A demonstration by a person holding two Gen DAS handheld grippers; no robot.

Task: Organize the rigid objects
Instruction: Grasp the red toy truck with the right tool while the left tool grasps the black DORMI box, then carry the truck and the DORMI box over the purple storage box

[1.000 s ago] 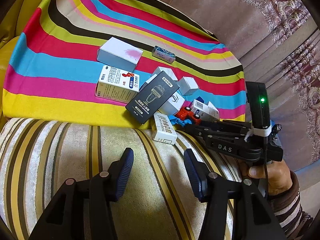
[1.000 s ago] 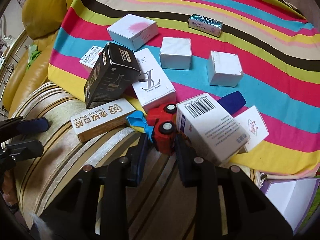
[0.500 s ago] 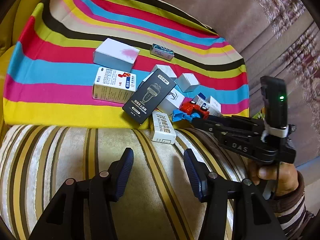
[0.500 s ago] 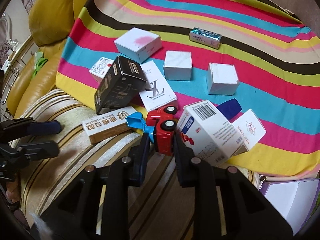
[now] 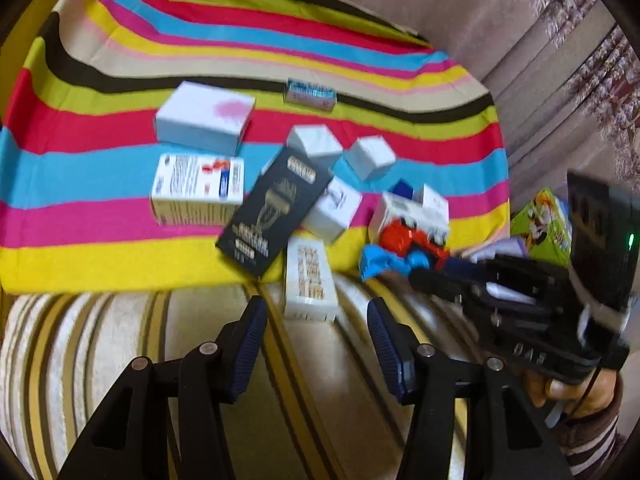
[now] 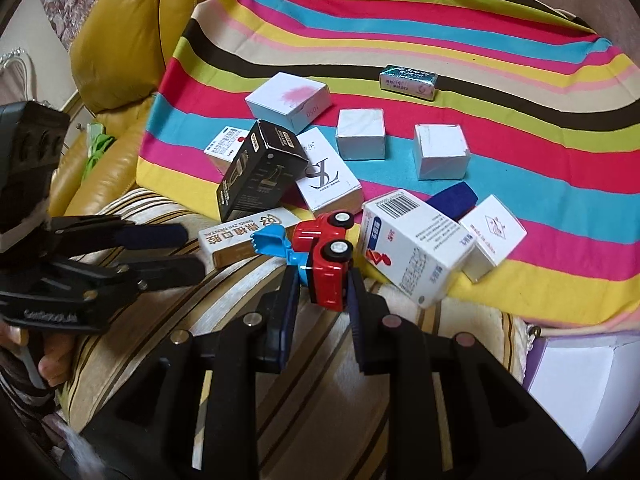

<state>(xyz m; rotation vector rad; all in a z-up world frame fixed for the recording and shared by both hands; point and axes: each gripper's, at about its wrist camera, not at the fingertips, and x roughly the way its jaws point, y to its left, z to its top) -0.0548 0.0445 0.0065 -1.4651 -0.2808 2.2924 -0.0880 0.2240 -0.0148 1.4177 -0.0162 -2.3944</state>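
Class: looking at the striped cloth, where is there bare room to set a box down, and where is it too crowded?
Bare bands lie beyond the teal packet and left of the pink-marked box. Crowded: around the toy truck in the right gripper, beside the black box.

— What is under it all?
— A striped cloth with many colors, on a sofa with brown and cream stripes.
— And at the side?
— A yellow cushion, and a purple box low down.

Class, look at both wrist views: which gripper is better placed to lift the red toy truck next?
Right. The right gripper already has its fingers either side of the truck; the left gripper is open over bare cushion.
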